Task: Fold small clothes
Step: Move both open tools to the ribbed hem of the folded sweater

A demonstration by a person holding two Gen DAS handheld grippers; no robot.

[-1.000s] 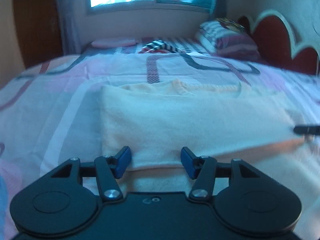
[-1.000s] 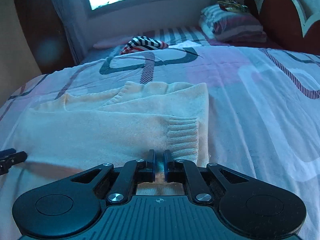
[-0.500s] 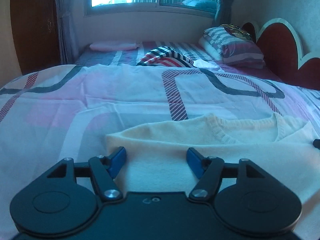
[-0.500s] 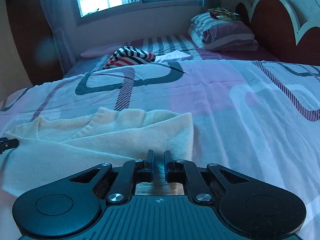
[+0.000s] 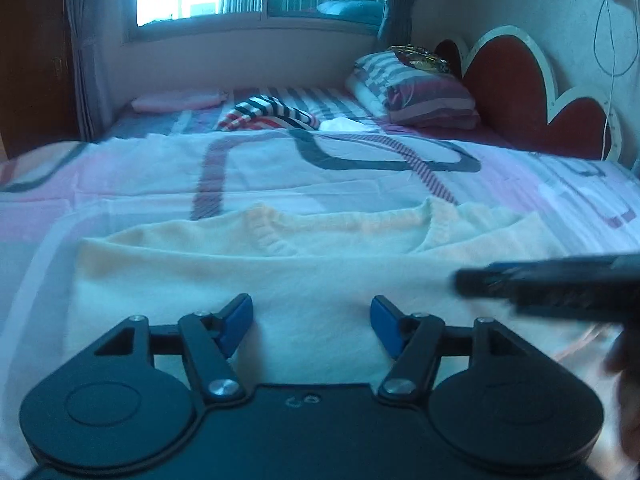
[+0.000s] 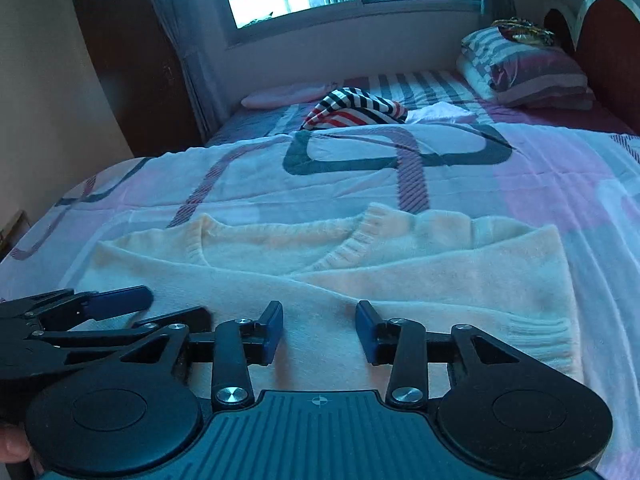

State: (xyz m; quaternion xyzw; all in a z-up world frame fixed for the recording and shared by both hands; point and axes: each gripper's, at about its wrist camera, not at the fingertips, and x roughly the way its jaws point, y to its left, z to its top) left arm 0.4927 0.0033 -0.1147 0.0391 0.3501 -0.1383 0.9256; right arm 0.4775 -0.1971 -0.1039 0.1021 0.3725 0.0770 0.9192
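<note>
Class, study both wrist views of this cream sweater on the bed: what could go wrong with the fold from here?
1. Both claws, left and right, are open, so nothing holds the cream sweater; the folded layers may slip apart.
2. The two claws sit close together over the sweater's near edge and might knock each other.
3. The ribbed cuff lies at the right edge and may get dragged out of line.

Two matching black hand-held tongs with blue pads

The left tongs (image 5: pixel 311 322) and right tongs (image 6: pixel 319 330) each have a black body with two round discs, angular black linkage arms pinned by silver screws, and blue pads (image 6: pixel 273 330). The left body is smooth with a small embossed mark; the right body is ribbed, with a crosshair mark. A sliver of skin (image 6: pixel 12 446) shows at one edge.
</note>
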